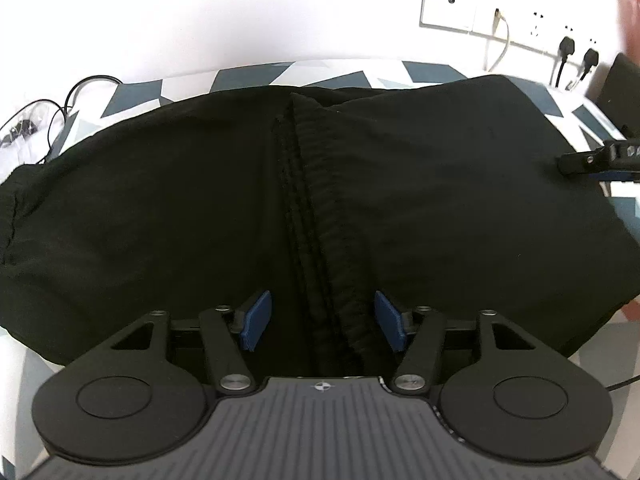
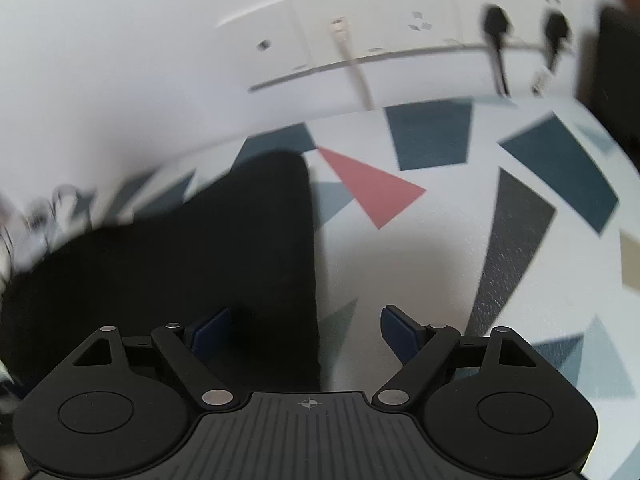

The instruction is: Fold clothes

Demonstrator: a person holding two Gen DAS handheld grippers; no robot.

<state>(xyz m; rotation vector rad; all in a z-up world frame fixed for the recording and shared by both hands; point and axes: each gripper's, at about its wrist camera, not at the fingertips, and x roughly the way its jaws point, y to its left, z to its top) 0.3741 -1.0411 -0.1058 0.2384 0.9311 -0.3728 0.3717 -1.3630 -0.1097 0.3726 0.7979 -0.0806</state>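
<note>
A black garment (image 1: 200, 200) lies spread across the patterned table, with a ribbed waistband seam (image 1: 320, 220) running down its middle. My left gripper (image 1: 322, 322) is open, its blue pads on either side of the waistband at the near edge. In the right wrist view, the garment's right edge (image 2: 200, 260) shows blurred. My right gripper (image 2: 306, 334) is open over that edge, its left pad above the cloth and its right pad above the table. The right gripper also shows at the far right of the left wrist view (image 1: 592, 160).
The table cover (image 2: 440, 260) is white with blue, grey and pink shapes. A white wall with a socket strip (image 1: 500, 20), plugs and cables stands behind. Loose cables (image 1: 48, 116) lie at the far left. A dark object (image 1: 620, 88) stands at the back right.
</note>
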